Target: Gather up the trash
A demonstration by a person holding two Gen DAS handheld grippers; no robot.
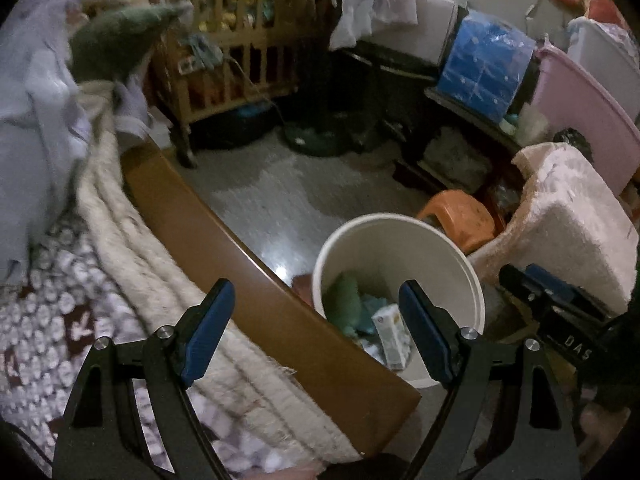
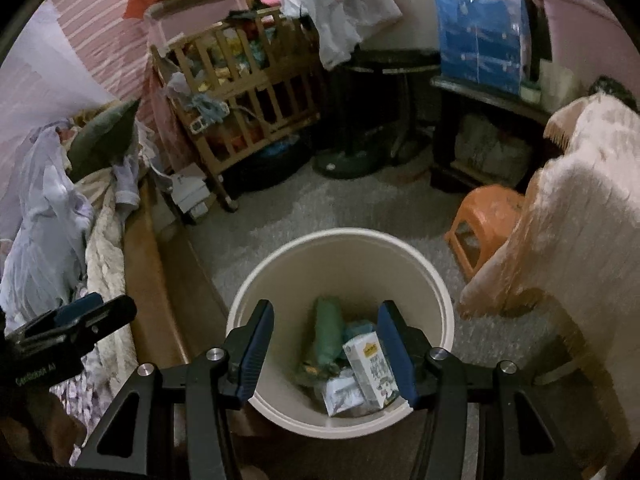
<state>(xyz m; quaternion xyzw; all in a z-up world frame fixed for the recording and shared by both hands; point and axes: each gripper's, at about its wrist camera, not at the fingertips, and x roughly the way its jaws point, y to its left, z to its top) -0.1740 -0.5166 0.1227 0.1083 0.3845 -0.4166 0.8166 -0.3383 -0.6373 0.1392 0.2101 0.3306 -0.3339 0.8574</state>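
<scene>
Above the bin (image 2: 340, 248), both grippers' jaws gape empty; a carton (image 2: 370, 366) and wrappers (image 2: 340, 394) already lie inside.

Floor (image 2: 360, 208), grey, speckled: carries a white bin (image 2: 432, 280). Orange stool (image 2: 486, 220) just right of the bin; wooden crib (image 2: 248, 92) well beyond it; wooden bed frame (image 2: 160, 280) left of the bin.

Dim room, motion blur, glare patch on floor (image 1: 280, 256), fisheye-bent edges, black corners.
</scene>
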